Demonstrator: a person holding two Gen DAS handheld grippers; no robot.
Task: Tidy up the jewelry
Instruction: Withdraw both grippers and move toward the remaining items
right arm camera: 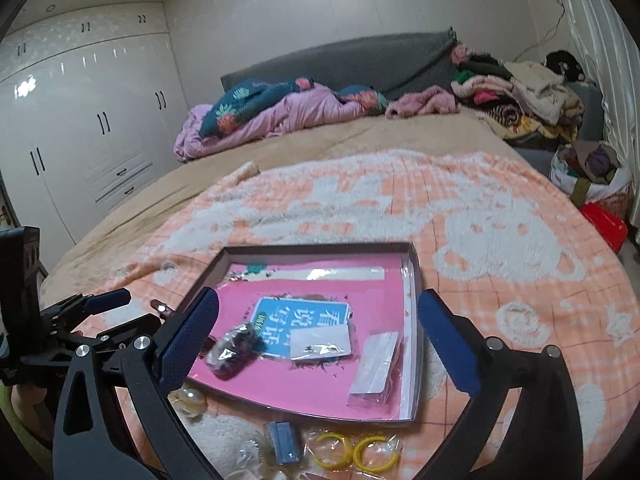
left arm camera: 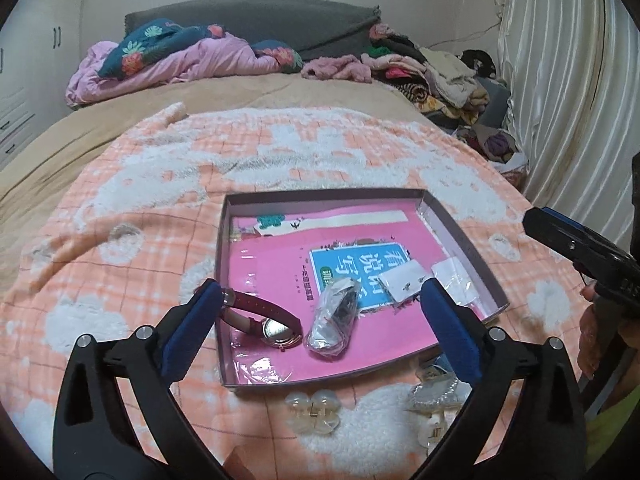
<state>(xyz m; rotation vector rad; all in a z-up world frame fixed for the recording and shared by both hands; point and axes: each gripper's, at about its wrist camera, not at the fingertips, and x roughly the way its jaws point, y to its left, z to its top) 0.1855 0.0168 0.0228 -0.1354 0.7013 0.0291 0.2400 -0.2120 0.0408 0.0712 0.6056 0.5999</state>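
A shallow box with a pink lining (left arm camera: 464, 236) (right arm camera: 416, 360) lies on the peach blanket. In it are a red-strapped watch (left arm camera: 264, 318), a clear bag with dark jewelry (left arm camera: 332, 326) (right arm camera: 232, 350), an earring card (left arm camera: 404, 282) (right arm camera: 320, 344) and a small clear packet (left arm camera: 454, 278) (right arm camera: 374, 364). My left gripper (left arm camera: 320, 328) is open and empty over the box's near side. My right gripper (right arm camera: 318, 338) is open and empty over the box; it also shows in the left wrist view (left arm camera: 580, 252). The left gripper shows at the left of the right wrist view (right arm camera: 80, 320).
Loose pieces lie on the blanket in front of the box: clear hair clips (left arm camera: 312, 410), a beaded piece (left arm camera: 436, 396), yellow hoop earrings in a bag (right arm camera: 352, 450), a small blue-grey comb (right arm camera: 284, 442). Bedding and clothes pile at the headboard (left arm camera: 256, 16). A wardrobe (right arm camera: 80, 120) stands on the left.
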